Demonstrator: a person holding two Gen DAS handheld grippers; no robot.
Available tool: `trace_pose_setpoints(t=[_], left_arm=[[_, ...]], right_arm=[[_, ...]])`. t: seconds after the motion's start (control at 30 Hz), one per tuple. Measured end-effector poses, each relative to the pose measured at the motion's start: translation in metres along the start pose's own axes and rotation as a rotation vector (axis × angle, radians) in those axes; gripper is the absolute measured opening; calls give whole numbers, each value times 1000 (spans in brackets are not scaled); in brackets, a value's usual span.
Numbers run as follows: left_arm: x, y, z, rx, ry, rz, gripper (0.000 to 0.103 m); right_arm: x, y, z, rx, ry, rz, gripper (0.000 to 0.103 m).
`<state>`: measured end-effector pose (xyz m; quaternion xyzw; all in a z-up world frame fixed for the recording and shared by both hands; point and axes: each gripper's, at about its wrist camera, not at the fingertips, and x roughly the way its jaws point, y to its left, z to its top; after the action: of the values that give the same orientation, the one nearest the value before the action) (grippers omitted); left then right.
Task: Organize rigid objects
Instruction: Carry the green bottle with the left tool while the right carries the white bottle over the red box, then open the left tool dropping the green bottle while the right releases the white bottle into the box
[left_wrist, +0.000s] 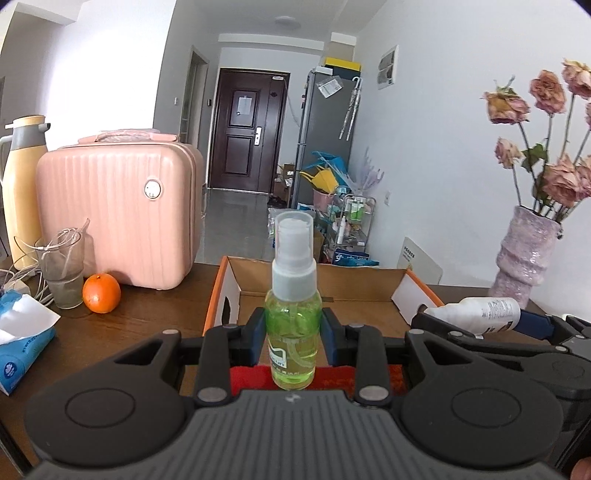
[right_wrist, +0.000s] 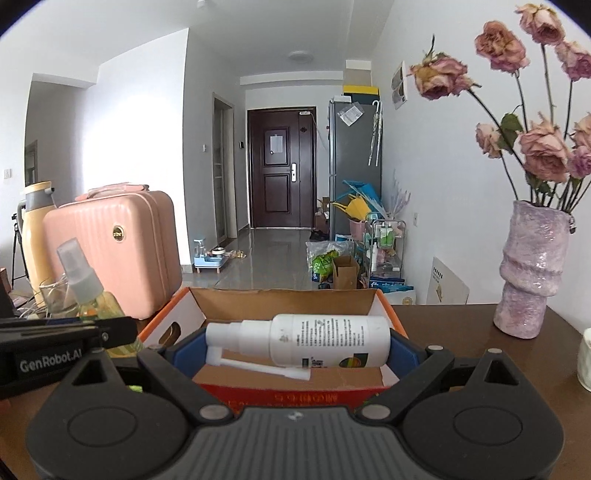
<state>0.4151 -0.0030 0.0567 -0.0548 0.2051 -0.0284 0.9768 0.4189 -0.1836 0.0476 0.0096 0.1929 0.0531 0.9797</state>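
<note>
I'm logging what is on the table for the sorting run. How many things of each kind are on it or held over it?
Spray bottles: 2, green in left gripper, white in right gripper
Cardboard box: 1
Orange: 1
Pink case: 1
Thermos jug: 1
Glass: 1
Tissue pack: 1
Flower vase: 1
Total: 9

Glossy wooden table (left_wrist: 155, 317), matt cardboard box (right_wrist: 284, 301)

We cannot read the small print on the white plastic spray bottle (right_wrist: 314, 341). The pale yellow thermos jug (left_wrist: 22, 184) and blue tissue pack (left_wrist: 18, 354) are cut by the left edge, the white cup (right_wrist: 584, 363) by the right.
</note>
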Motion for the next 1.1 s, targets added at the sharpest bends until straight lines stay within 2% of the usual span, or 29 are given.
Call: trace_pose_setpoints(t=[0.47, 0.87, 1.1], left_arm=[[62, 3, 26, -23, -2, 18, 32], [115, 4, 26, 6, 60, 51, 32], [131, 4, 21, 32, 100, 69, 32]], right_arm=[[65, -3, 14, 12, 66, -38, 97], [113, -21, 12, 86, 134, -78, 97], [125, -24, 0, 72, 167, -100, 97]])
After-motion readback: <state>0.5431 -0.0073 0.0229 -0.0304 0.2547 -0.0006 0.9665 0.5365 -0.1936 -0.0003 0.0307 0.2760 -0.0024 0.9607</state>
